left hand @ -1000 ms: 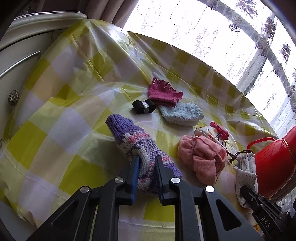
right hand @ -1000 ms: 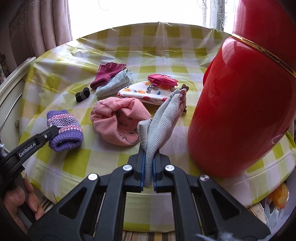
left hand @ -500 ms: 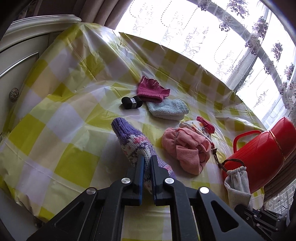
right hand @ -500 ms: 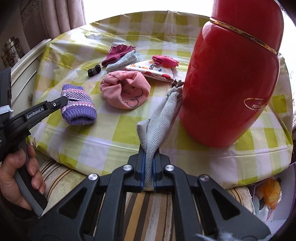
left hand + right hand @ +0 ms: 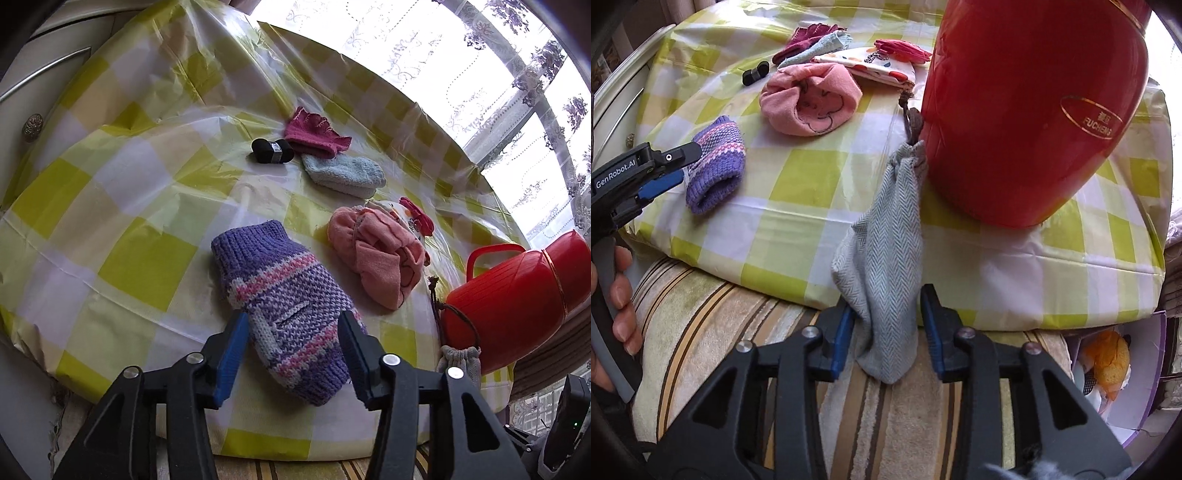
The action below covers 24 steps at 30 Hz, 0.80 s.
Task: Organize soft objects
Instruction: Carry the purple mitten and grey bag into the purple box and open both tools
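Observation:
A purple knitted mitten with pink stripes lies flat near the table's front edge. My left gripper is open, its jaws either side of the mitten. The mitten also shows in the right wrist view. A grey herringbone drawstring pouch hangs over the table's front edge, its cord by the red jug. My right gripper is open with the pouch's lower end between its jaws. The pouch's top shows in the left wrist view.
A big red jug stands on the yellow checked table. Also on it: a pink cloth bundle, a light blue sock, a magenta glove, a black yarn ball, a spotted pouch. A striped seat lies below.
Both grippers have opened and let go: the mitten now lies flat on the table, and the pouch hangs over the table edge. Both grippers pulled back toward the table's front.

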Available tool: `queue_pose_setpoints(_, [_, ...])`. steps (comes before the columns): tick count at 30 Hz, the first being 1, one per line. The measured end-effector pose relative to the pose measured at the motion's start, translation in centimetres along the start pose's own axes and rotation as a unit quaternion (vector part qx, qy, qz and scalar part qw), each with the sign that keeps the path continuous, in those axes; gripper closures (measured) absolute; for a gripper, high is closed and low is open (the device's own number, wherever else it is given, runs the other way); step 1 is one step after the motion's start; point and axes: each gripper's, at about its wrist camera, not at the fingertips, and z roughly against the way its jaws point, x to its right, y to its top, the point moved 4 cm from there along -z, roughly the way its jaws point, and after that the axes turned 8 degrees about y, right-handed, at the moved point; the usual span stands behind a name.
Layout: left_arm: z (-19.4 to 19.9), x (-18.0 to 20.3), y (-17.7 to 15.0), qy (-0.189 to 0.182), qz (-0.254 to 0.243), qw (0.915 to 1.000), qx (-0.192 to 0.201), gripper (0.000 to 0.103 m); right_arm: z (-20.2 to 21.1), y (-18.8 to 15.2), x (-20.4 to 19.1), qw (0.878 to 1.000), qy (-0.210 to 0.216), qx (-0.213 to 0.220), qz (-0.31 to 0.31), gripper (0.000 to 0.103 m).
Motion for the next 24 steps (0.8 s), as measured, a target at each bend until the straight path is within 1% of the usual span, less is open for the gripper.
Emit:
queue_pose_setpoints(1, [-0.2,0.0,0.0,0.001,-0.001,1.0,-0.003,0.036,0.1,0.3,0.0,1.0,-0.004,0.007,0.001,0.05])
queue_pose_setpoints(3, [-0.6,0.2,0.0,0.004,-0.004,0.9999,-0.012,0.036,0.0,1.1,0.1,1.0,-0.007,0.015,0.0,0.045])
queue_pose_setpoints(6, [-1.6,0.1,-0.1,0.017,-0.002,0.9993,-0.033,0.036,-0.8,2.0,-0.1,1.0,-0.006,0.015,0.0,0.045])
queue_pose_setpoints(9, [-2.0,0.8,-0.1,0.03,-0.023,0.9986,-0.036,0.036,-1.5,2.8,-0.3,1.0,-0.004,0.016,0.003,0.045])
queue_pose_setpoints(10, [-2.1,1.1,0.0,0.036,-0.033,0.9981,-0.036,0.036,-1.8,3.0,-0.4,1.0,-0.003,0.016,0.004,0.049])
queue_pose_setpoints(11, [-2.2,1.4,0.0,0.039,-0.043,0.9977,-0.035,0.04,-2.0,3.2,-0.5,1.0,-0.003,0.017,0.005,0.056])
queue_pose_setpoints(12, [-2.2,1.8,-0.1,0.038,-0.053,0.9973,-0.035,0.054,-2.3,3.2,-0.4,1.0,-0.001,0.015,0.004,0.072])
queue_pose_setpoints(13, [-2.1,2.1,-0.1,0.039,-0.062,0.9967,-0.033,0.058,-2.6,3.3,-0.3,1.0,0.003,0.013,0.001,0.078])
queue_pose_setpoints(15, [-1.9,2.7,-0.1,0.046,-0.079,0.9954,-0.025,0.07,-2.3,3.2,-0.1,1.0,0.007,0.02,-0.002,0.084])
queue_pose_setpoints(16, [-1.7,3.0,-0.2,0.047,-0.086,0.9949,-0.022,0.072,-2.1,3.2,0.0,1.0,0.01,0.023,-0.001,0.087])
queue_pose_setpoints(18, [-1.4,3.4,-0.4,0.042,-0.096,0.9944,-0.019,0.081,-1.5,2.9,0.2,0.999,0.01,0.031,0.005,0.088])
queue_pose_setpoints(20, [-0.9,3.8,-0.4,0.03,-0.1,0.9944,-0.014,0.084,-0.9,2.7,0.3,0.999,0.009,0.04,0.009,0.089])
queue_pose_setpoints(24, [0.5,6.1,-0.6,-0.016,-0.112,0.9936,0.0,0.085,0.2,2.0,1.2,0.999,0.014,0.045,0.001,0.09])
